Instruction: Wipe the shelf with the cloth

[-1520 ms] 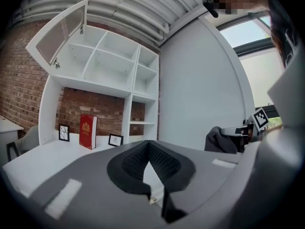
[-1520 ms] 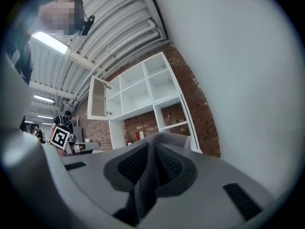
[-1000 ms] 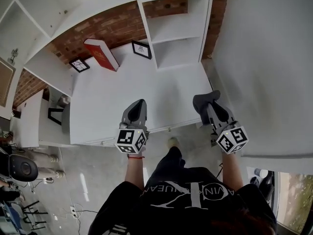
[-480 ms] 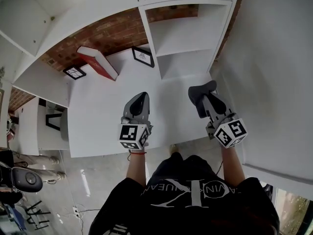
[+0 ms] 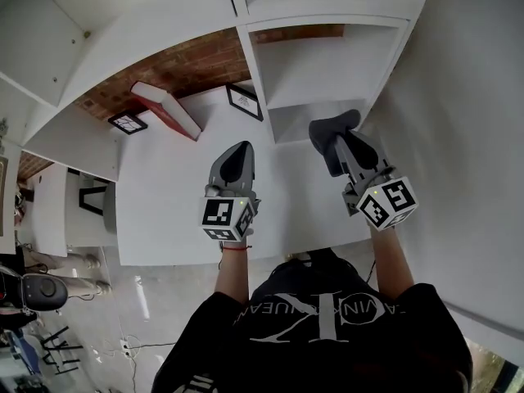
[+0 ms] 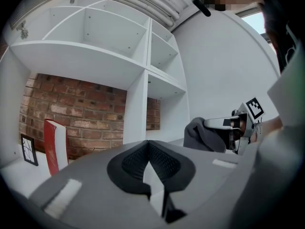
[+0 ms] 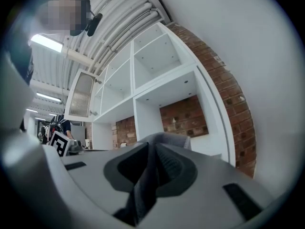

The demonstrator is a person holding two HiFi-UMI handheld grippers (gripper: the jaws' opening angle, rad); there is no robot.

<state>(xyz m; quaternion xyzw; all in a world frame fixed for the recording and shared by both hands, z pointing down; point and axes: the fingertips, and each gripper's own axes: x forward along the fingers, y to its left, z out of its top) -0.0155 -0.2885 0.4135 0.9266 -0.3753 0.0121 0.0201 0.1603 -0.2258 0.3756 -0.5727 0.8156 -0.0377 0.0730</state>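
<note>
At middle right of the head view, I am holding the grey cloth [image 5: 327, 137] in the right gripper [image 7: 153, 151]. Its jaws are clamped on a fold that runs down between the pads, and the rest is bunching past the tips. That bunch is sitting over the wide white shelf board [image 5: 180, 195], just in front of the open lower compartment [image 5: 307, 121] at upper right. I cannot tell whether it is touching the board; I am judging that wiping has not begun.

The left gripper [image 5: 236, 160] is hovering at frame centre over the same board, jaws together with nothing between them.

To wipe well, I am planning to bring the bunched cloth down until the fabric, not the jaw tips, is bearing on the board. Long overlapping strokes should then be running across the bare white area. I am aiming to hold the clamp firm so the fold is not slipping out under drag.

Toward the upper left, a red book [image 5: 168, 109] and two small picture frames [image 5: 245, 101] [image 5: 128, 122] are leaning against the brick wall [image 5: 188, 60]. I am treating them as the hazard, so strokes should be stopping short of them, with the left gripper staying out of the path.
</note>
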